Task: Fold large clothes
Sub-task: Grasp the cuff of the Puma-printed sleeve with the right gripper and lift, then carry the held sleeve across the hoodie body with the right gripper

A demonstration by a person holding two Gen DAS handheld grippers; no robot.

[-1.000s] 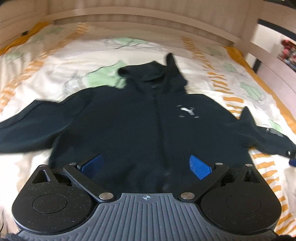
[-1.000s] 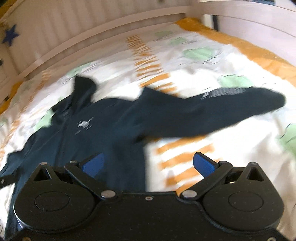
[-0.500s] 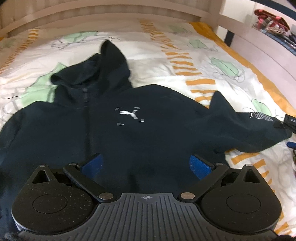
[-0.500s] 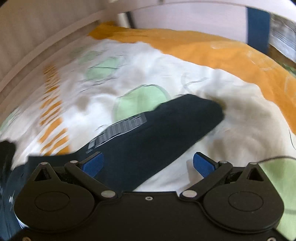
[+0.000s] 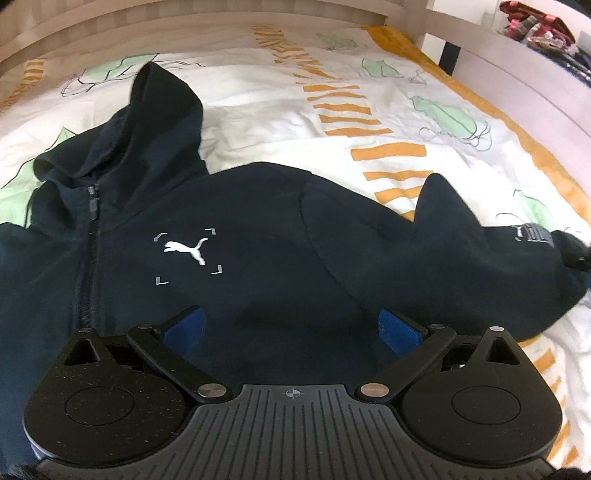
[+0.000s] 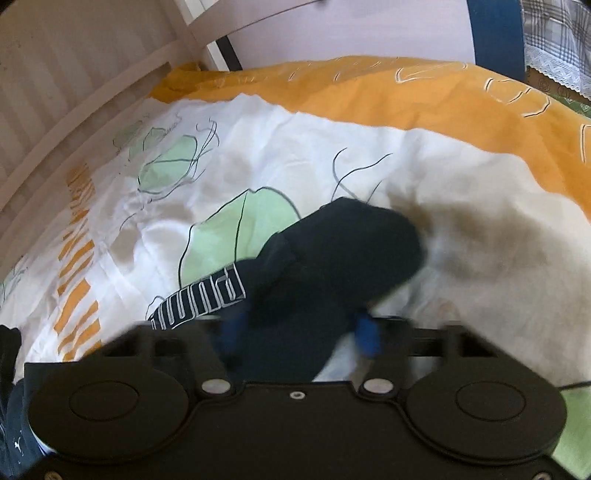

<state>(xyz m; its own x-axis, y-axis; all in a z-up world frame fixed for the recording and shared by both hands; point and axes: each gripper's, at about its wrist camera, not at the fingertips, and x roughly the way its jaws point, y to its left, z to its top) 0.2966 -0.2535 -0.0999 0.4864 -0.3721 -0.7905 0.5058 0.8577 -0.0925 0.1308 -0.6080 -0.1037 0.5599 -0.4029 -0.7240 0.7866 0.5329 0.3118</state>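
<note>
A dark navy zip hoodie (image 5: 258, 258) with a white puma logo lies face up on the bed, hood toward the headboard. My left gripper (image 5: 291, 328) is open and hovers over the hoodie's chest, holding nothing. My right gripper (image 6: 299, 332) is at the end of the hoodie's sleeve (image 6: 332, 258). Its blue fingers (image 6: 365, 332) are blurred and partly closed around the cuff, with sleeve cloth between them. White lettering runs along the sleeve. The sleeve also shows in the left wrist view (image 5: 517, 258), stretched out to the right.
The bed has a white duvet (image 5: 369, 110) with green shapes and orange stripes, and an orange border (image 6: 406, 92). A pale wooden headboard (image 5: 184, 22) runs along the far side. Cluttered items (image 5: 532, 22) sit beyond the bed's right rail.
My right gripper has moved out along the sleeve to the cuff and its fingers have narrowed around it. My left gripper has shifted toward the hoodie's right shoulder, still open.
</note>
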